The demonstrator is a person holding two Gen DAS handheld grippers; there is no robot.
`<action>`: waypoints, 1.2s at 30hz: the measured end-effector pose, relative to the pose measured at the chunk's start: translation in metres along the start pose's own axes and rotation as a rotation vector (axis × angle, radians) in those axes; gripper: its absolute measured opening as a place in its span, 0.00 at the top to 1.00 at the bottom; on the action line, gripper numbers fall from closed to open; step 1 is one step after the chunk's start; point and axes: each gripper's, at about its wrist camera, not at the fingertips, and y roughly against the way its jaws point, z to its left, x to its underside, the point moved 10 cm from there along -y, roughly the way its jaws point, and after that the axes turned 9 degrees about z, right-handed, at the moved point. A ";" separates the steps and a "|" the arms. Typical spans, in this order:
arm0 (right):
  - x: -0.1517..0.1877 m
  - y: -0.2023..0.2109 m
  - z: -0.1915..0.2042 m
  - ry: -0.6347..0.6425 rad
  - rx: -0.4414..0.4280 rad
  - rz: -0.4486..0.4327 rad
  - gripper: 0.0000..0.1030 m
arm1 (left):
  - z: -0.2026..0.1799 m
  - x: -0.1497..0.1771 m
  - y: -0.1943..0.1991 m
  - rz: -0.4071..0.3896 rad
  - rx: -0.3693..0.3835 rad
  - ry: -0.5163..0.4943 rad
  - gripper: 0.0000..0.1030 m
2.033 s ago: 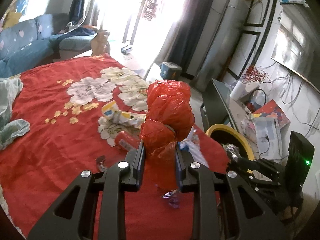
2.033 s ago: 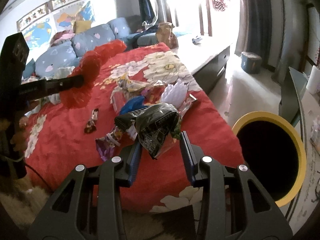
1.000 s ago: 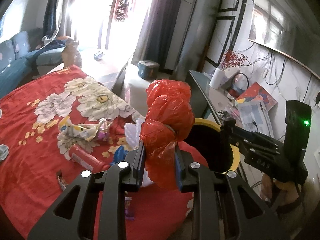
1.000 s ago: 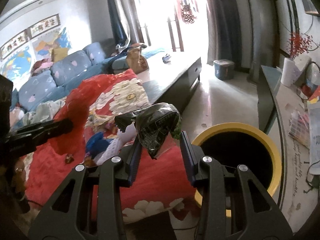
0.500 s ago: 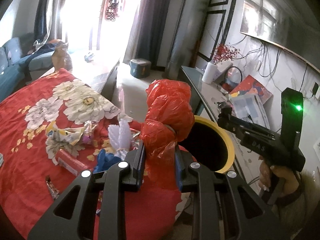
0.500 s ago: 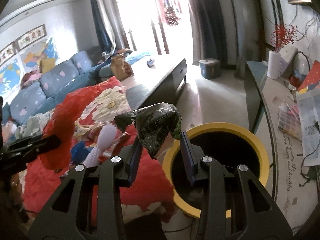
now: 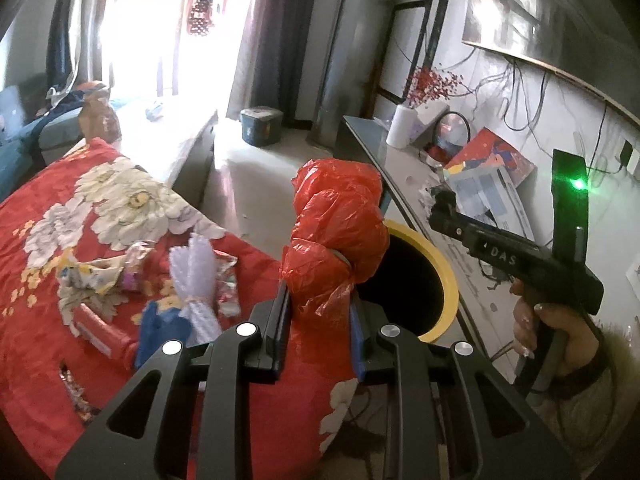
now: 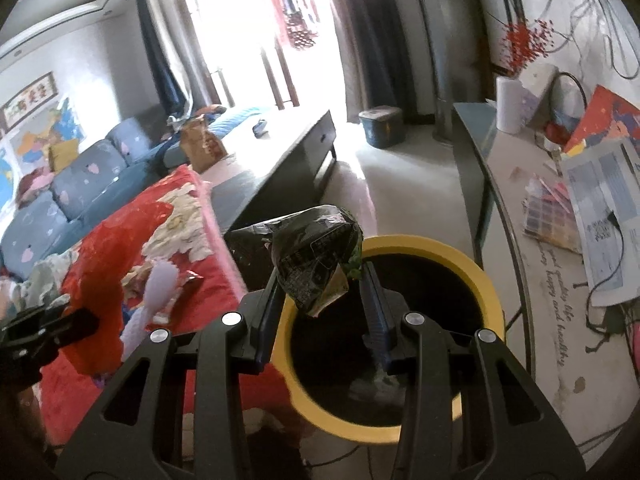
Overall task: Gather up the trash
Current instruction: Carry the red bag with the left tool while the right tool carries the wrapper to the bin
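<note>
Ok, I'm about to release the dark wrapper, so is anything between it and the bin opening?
Nothing visible: the dark wrapper in the right gripper hangs over the yellow bin, whose mouth below is open.

Your left wrist view looks across the red bed (image 7: pixel 60 200) toward the yellow bin (image 7: pixel 446 276); your right view sits close above that bin (image 8: pixel 490 292), bed (image 8: pixel 132 240) left.

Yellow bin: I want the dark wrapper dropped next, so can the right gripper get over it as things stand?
Probably yes. The right gripper holds the dark wrapper just above the yellow bin, whose open mouth shows nothing in the way.
</note>
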 end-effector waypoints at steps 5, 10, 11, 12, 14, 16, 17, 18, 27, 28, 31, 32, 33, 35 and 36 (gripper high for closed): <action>0.003 -0.007 -0.019 -0.039 0.016 0.020 0.69 | -0.014 0.001 -0.016 0.022 0.009 -0.017 0.77; 0.007 -0.015 -0.037 -0.071 0.033 0.041 0.68 | -0.025 0.004 -0.034 0.056 0.021 -0.031 0.77; 0.008 -0.017 -0.040 -0.076 0.036 0.046 0.68 | -0.028 0.004 -0.038 0.062 0.023 -0.032 0.77; 0.010 -0.019 -0.043 -0.080 0.038 0.053 0.67 | -0.030 0.004 -0.043 0.071 0.027 -0.035 0.77; 0.013 -0.022 -0.048 -0.087 0.045 0.063 0.66 | -0.034 0.005 -0.050 0.083 0.029 -0.040 0.77; 0.017 -0.027 -0.054 -0.095 0.050 0.078 0.66 | -0.040 0.005 -0.059 0.100 0.031 -0.046 0.77; 0.018 -0.029 -0.057 -0.101 0.053 0.086 0.66 | -0.042 0.006 -0.064 0.109 0.034 -0.048 0.77; 0.020 -0.032 -0.059 -0.104 0.056 0.093 0.66 | -0.044 0.006 -0.069 0.117 0.036 -0.052 0.77; 0.028 -0.041 -0.076 -0.135 0.068 0.125 0.65 | -0.058 0.012 -0.112 0.192 0.030 -0.081 0.77; 0.029 -0.043 -0.078 -0.138 0.067 0.129 0.65 | -0.059 0.013 -0.116 0.200 0.029 -0.086 0.77; 0.030 -0.045 -0.081 -0.144 0.063 0.137 0.65 | -0.061 0.014 -0.127 0.220 0.026 -0.095 0.77; 0.031 -0.046 -0.082 -0.145 0.062 0.140 0.65 | -0.062 0.015 -0.130 0.226 0.025 -0.098 0.77; 0.032 -0.046 -0.082 -0.145 0.061 0.142 0.64 | -0.063 0.015 -0.133 0.232 0.024 -0.100 0.77; 0.033 -0.048 -0.084 -0.143 0.060 0.150 0.64 | -0.064 0.014 -0.138 0.241 0.024 -0.105 0.77; 0.034 -0.049 -0.084 -0.143 0.059 0.154 0.64 | -0.065 0.014 -0.141 0.246 0.024 -0.107 0.77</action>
